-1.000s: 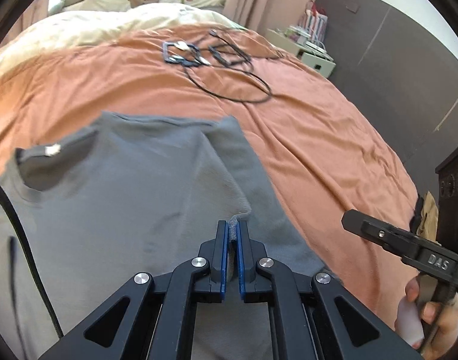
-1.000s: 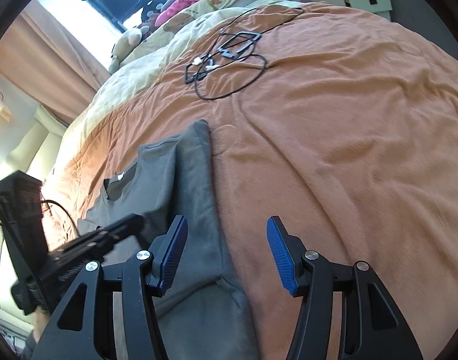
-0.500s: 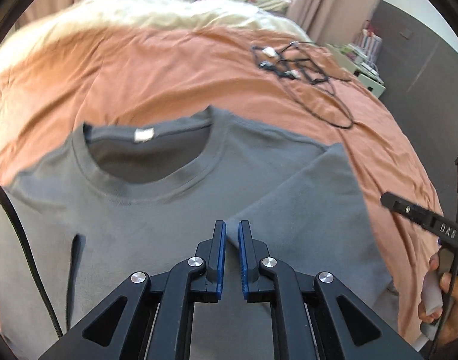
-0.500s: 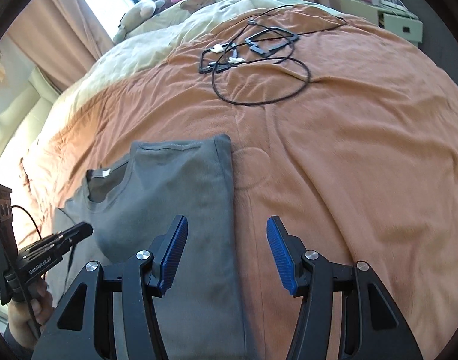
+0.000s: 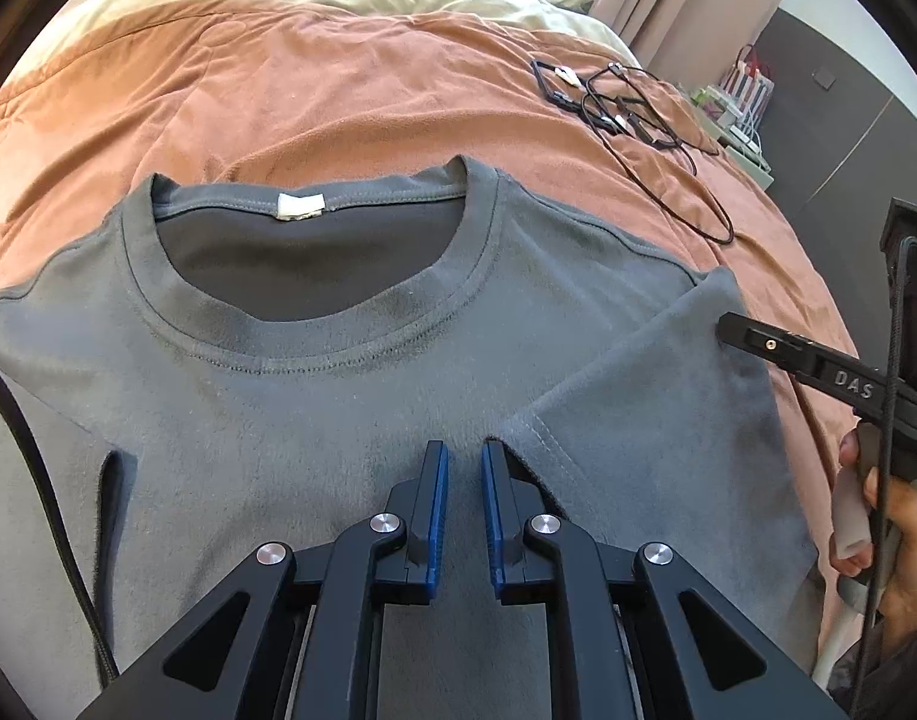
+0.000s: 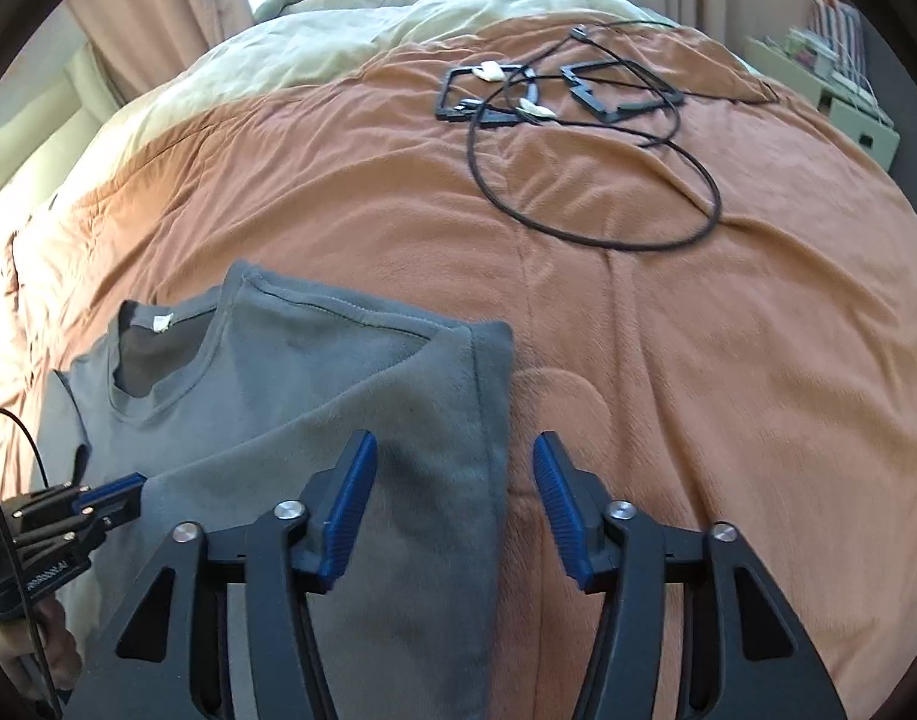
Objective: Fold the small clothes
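A grey T-shirt (image 5: 350,396) lies flat on the orange blanket (image 5: 338,90), collar away from me. Its right sleeve (image 5: 638,420) is folded inward over the chest. My left gripper (image 5: 464,468) hovers low over the chest beside the sleeve's hem. Its jaws are opening, a narrow gap apart with nothing between them. My right gripper (image 6: 452,462) hangs over the shirt's folded right edge (image 6: 488,420). Its jaws are closing but still wide, the edge lying below them unpinched. The right gripper's fingertip (image 5: 728,330) rests over the folded sleeve, and the left gripper (image 6: 122,489) shows at the shirt's left.
Black cables and small black frames (image 6: 578,120) lie tangled on the blanket beyond the shirt. A cream duvet (image 6: 338,42) with plush toys covers the bed's far end. A pale bedside cabinet (image 6: 848,108) stands at the right. A person's hand (image 5: 866,516) holds the right gripper.
The left gripper let go of the sleeve hem, which now lies folded over the chest, and shifted toward the collar. The right gripper moved left over the folded edge, its jaws narrowing.
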`<action>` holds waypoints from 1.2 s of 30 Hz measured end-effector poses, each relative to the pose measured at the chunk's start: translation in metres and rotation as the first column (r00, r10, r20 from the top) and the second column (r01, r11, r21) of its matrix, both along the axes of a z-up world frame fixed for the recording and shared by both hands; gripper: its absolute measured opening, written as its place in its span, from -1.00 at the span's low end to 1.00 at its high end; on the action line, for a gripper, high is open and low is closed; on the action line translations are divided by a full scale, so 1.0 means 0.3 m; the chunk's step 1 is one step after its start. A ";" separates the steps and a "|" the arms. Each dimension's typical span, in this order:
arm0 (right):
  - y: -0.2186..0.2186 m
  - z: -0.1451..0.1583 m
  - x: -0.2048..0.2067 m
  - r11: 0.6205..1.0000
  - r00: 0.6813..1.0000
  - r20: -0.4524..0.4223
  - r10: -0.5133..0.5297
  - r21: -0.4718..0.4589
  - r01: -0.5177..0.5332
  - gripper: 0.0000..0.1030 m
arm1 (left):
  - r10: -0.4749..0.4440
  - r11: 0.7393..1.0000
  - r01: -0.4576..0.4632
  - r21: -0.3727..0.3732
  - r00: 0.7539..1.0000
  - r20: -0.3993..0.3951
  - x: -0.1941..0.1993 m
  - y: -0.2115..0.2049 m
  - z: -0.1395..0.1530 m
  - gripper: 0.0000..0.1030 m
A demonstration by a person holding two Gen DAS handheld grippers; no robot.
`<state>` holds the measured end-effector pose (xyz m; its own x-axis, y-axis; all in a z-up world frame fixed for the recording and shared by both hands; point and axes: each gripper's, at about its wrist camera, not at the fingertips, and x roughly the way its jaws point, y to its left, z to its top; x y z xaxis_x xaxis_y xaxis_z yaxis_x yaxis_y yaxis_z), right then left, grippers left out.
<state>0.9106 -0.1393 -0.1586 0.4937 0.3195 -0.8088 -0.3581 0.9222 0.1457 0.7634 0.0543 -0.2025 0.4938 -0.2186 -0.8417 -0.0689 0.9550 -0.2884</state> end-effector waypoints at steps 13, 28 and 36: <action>-0.075 -0.016 0.032 0.996 0.996 0.026 -0.090 0.020 0.090 -0.94 | -0.017 0.999 0.014 0.051 0.998 0.053 0.026 -0.058 0.029 -0.94; -0.124 0.061 -0.008 0.984 0.992 0.053 -0.115 0.141 0.107 -0.90 | 0.055 0.995 -0.064 0.070 0.990 0.129 0.027 -0.004 0.118 -0.93; -0.084 0.013 0.015 0.989 0.996 0.007 -0.087 0.118 0.085 -0.90 | -0.024 1.000 0.025 -0.015 0.995 0.093 0.065 -0.103 0.046 -0.93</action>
